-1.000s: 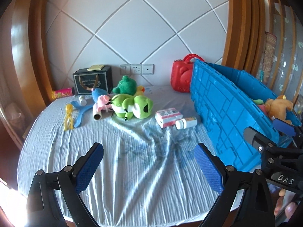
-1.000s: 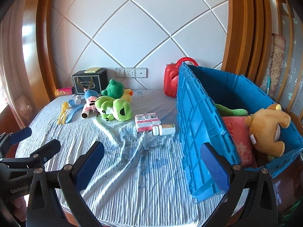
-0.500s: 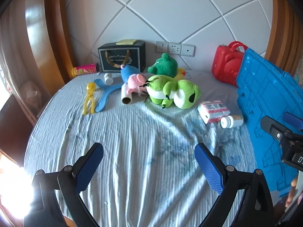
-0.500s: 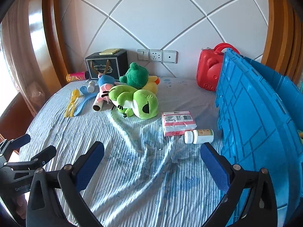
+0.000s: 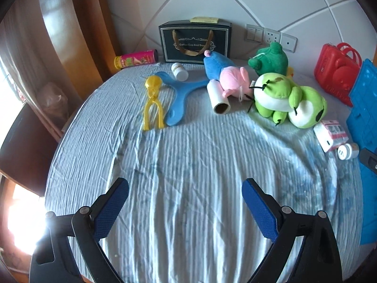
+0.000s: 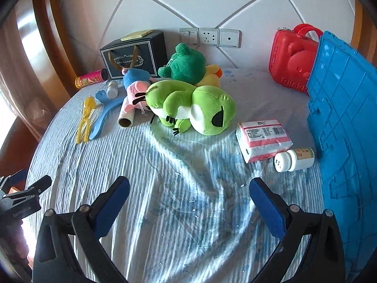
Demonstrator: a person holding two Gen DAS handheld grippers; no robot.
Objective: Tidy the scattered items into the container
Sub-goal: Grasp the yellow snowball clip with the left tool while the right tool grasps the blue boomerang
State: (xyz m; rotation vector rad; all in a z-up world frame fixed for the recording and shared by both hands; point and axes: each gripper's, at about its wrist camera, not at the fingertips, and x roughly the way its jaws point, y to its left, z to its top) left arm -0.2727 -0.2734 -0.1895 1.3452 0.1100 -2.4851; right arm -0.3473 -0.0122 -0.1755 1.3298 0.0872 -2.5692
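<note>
Blue container [image 6: 341, 122] stood at the right edge of the striped sheet [image 6: 179, 188], scattered items lying to its left.

Nearest the container lay a white pill bottle [image 6: 294, 160] on its side, touching a pink-and-white packet [image 6: 263, 140]; farther from the container sat a light green frog plush [image 6: 190, 108], a dark green plush [image 6: 186, 64] behind it, then a pink-and-blue plush [image 5: 226, 75], a cardboard roll [image 5: 219, 96], a blue boomerang toy [image 5: 181, 94] and yellow tongs [image 5: 153, 103]. A red case [image 6: 292, 59] leaned beside the container's far corner. The left gripper [image 5: 186, 205] and right gripper [image 6: 188, 207] both hovered over bare sheet, fingers spread wide, holding nothing.
</note>
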